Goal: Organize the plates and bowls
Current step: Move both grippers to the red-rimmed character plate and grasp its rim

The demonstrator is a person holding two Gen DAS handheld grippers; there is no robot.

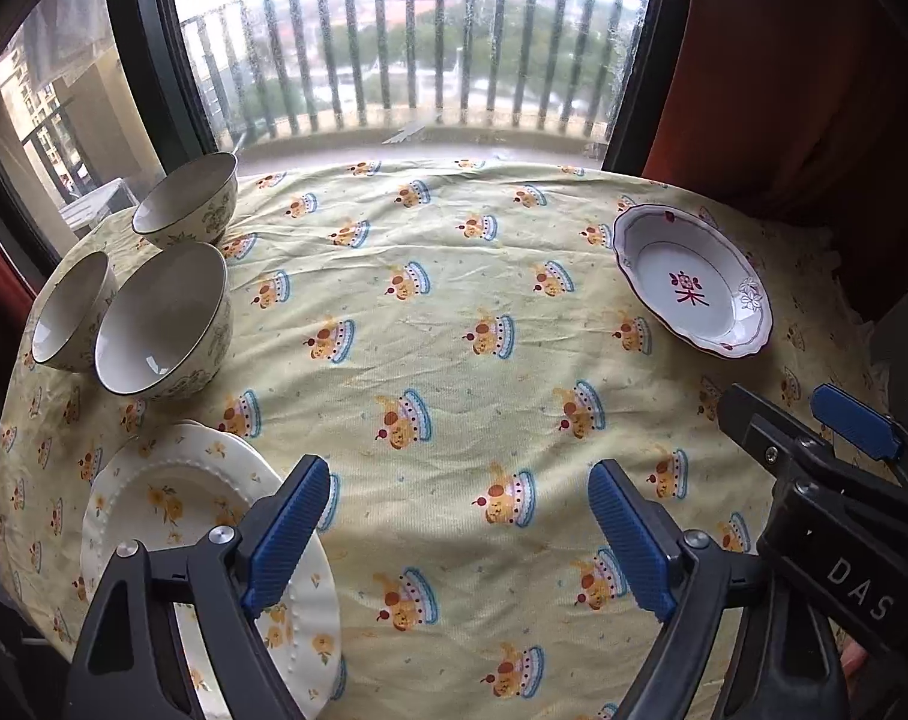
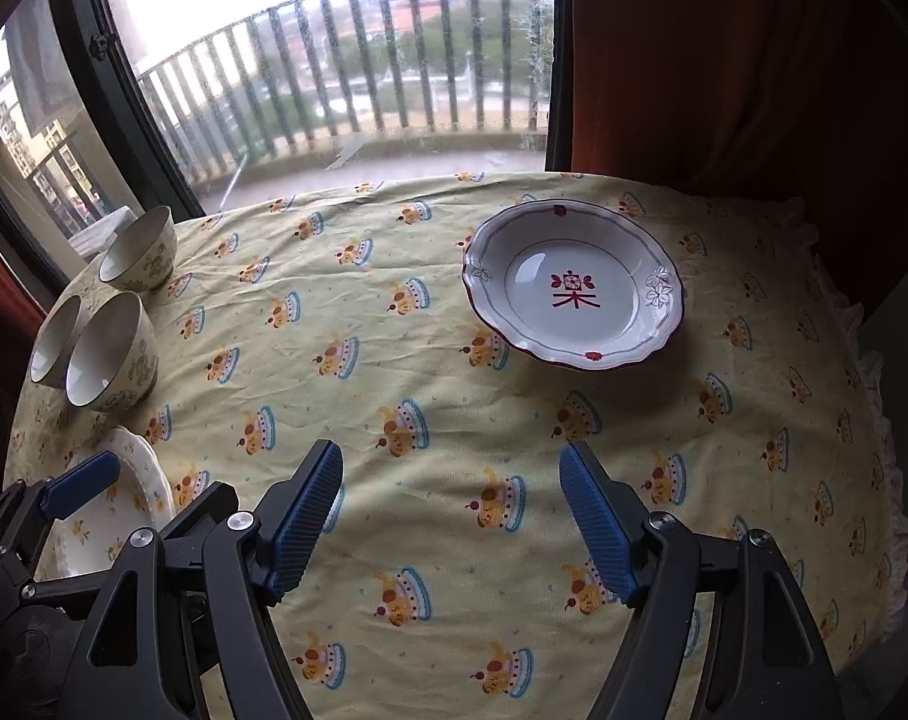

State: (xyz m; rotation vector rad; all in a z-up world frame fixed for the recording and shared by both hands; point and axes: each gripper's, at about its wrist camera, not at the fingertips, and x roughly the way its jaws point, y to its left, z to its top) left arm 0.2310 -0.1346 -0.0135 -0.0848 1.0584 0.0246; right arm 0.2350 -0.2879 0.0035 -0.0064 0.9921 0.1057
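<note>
We're over a yellow printed tablecloth (image 1: 454, 300) by the balcony window (image 1: 405, 48). Three bowls (image 1: 159, 324) cluster far left, floral plate (image 1: 171, 504) near-left edge, red-rimmed plate (image 2: 574, 288) far right; middle's bare. Left gripper (image 1: 460, 534) and right gripper (image 2: 454, 522) gape wide, empty.

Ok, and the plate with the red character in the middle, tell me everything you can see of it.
The red-character plate is a deep, glossy white dish, ceramic by its look, with a scalloped rim edged in dark red. A red character sits in its well, a thin line rings the well, white flower outlines mark two opposite sides of the rim, and small red motifs mark the near and far edges. It is empty and upright, resting on the yellow patterned tablecloth at the far right, apart from the other dishes. Neither gripper touches it.
</note>
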